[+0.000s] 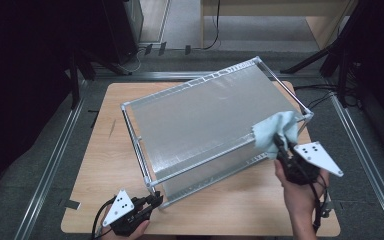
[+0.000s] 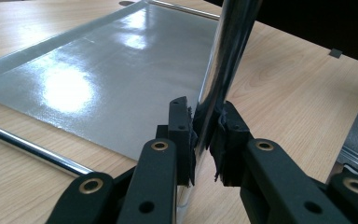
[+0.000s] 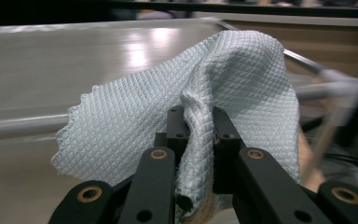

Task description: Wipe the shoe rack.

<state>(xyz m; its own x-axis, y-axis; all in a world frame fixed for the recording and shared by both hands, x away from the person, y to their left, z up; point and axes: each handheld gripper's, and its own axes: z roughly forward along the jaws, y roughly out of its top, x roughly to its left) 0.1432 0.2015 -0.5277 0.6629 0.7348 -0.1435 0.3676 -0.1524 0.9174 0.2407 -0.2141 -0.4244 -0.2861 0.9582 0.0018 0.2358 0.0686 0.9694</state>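
Note:
A two-tier metal shelf rack (image 1: 200, 107) with grey shelf mats stands askew on the wooden table (image 1: 105, 130). My left gripper (image 1: 156, 199) is shut on the rack's near corner post (image 2: 221, 60), low at the front; its jaws clamp the chrome tube from both sides (image 2: 204, 135). My right gripper (image 1: 281, 145) is shut on a pale blue waffle-weave cloth (image 1: 276, 127), held against the right front edge of the top shelf. In the right gripper view the cloth (image 3: 191, 102) drapes over the jaws, with the grey shelf top (image 3: 51, 70) behind it.
The lower shelf mat (image 2: 102, 74) and a chrome rail (image 2: 28, 147) lie just above the tabletop. Black stand legs (image 1: 325, 55) and cables sit on the floor beyond the table. Bare wood (image 1: 240, 210) lies along the front edge between the hands.

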